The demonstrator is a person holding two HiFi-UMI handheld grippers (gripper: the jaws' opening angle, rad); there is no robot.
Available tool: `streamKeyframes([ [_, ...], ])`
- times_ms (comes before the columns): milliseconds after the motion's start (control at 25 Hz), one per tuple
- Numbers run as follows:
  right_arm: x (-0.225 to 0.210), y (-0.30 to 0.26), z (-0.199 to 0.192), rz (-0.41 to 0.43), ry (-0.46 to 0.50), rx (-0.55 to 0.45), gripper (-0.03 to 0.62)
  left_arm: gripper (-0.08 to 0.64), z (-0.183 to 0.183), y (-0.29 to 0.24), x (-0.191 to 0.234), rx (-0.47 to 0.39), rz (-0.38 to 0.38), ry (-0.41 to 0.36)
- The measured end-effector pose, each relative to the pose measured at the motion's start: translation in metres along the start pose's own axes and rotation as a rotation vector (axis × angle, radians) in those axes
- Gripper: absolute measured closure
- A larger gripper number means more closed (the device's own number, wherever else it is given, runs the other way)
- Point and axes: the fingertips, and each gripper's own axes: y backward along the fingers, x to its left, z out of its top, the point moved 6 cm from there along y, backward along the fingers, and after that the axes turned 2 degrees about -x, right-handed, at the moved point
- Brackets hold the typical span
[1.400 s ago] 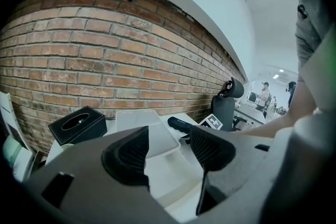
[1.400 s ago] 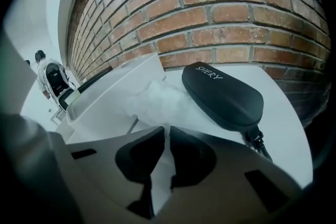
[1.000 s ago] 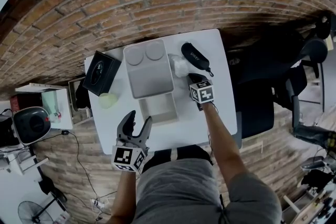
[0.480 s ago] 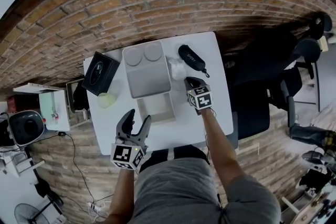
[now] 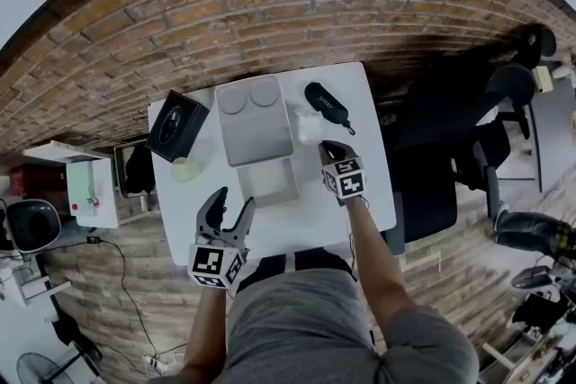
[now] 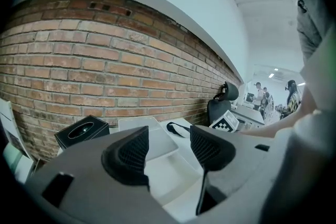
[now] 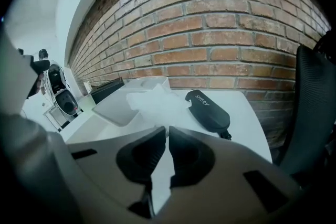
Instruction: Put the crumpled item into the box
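Observation:
The crumpled white item lies on the white table between the grey box and a black case. In the right gripper view the crumpled item sits just beyond the jaws. My right gripper is a little short of it and shut, with nothing between its pads. The grey box stands open at the table's middle, its lid folded back toward the wall. My left gripper hovers near the front edge, open and empty, aimed at the box.
A black zip case lies right of the crumpled item. A black square box and a pale green cup stand at the table's left. Behind the table runs a brick wall; a dark office chair stands to the right.
The head view has drifted a little. Both grippers stay in about the same places, and the jaws have not moved.

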Motion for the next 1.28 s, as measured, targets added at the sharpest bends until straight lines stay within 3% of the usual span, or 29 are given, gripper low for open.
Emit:
streamKeyframes([
  [440, 0.031, 0.035, -0.001, 0.029, -0.012, -0.030, 0.568, 0.325, -0.006, 0.025, -0.001, -0.013, -0.012, 0.003],
  [920, 0.081, 0.058, -0.003, 0.050, 0.063, -0.044, 0.568, 0.325, -0.015, 0.045, 0.007, -0.044, -0.019, 0.031],
  [1280, 0.126, 0.059, -0.022, 0.122, 0.110, 0.016, 0.569, 0.325, -0.019, 0.062, 0.015, -0.052, -0.001, 0.040],
])
